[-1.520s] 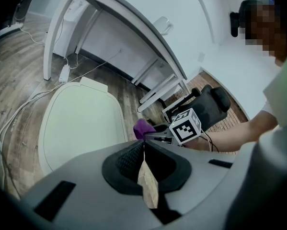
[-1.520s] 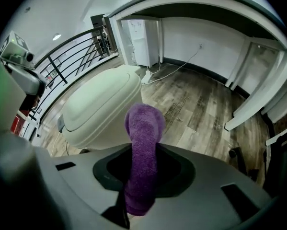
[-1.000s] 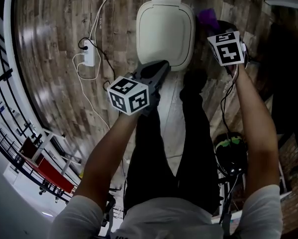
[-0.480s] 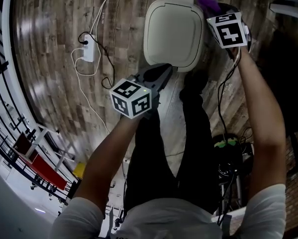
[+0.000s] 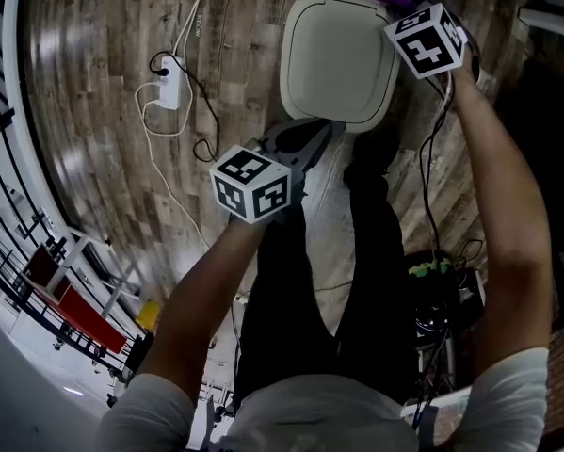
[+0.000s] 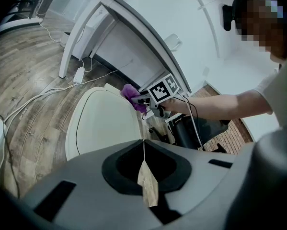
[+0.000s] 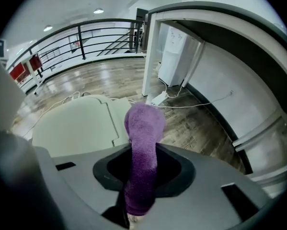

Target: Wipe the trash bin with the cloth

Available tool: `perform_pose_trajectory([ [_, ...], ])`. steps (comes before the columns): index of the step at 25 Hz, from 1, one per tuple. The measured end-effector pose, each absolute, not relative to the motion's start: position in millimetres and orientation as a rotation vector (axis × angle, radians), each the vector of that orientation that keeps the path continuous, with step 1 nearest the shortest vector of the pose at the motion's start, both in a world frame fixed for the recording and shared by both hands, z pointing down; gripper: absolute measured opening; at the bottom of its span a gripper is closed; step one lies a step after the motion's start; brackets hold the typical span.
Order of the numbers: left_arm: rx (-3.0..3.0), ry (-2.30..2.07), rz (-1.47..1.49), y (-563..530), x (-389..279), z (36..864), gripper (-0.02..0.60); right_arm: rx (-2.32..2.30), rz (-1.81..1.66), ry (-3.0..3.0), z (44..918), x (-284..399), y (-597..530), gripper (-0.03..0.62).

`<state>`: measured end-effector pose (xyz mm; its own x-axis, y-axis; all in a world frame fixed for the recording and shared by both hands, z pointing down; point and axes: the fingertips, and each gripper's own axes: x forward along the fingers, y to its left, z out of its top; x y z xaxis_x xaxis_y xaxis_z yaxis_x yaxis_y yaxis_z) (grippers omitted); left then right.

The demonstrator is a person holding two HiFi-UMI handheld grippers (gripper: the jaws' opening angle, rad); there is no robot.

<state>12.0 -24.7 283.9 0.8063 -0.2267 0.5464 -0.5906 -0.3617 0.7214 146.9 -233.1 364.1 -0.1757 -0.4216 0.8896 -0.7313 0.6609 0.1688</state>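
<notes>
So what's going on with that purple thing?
A person stands over a cream trash bin with its lid shut, a gripper in each hand. The right gripper is clamped on a purple cloth, held at the lid's far corner. The left gripper is shut and empty, hovering by the bin's near edge.

The right gripper is clamped on a purple cloth. The cloth runs up between the fingers and bulges out past their tips. Beyond the tips, to the left, sits the cream bin. Ahead and to the right, a white cable crosses the wood floor.
</notes>
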Motion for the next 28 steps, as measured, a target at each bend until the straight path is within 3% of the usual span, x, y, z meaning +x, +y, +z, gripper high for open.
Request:
perform_pose_trajectory([
  [28,1.948,-0.498,0.49,7,19,282,0.005,0.832,0.463,-1.85,370,146,-123,0.106],
])
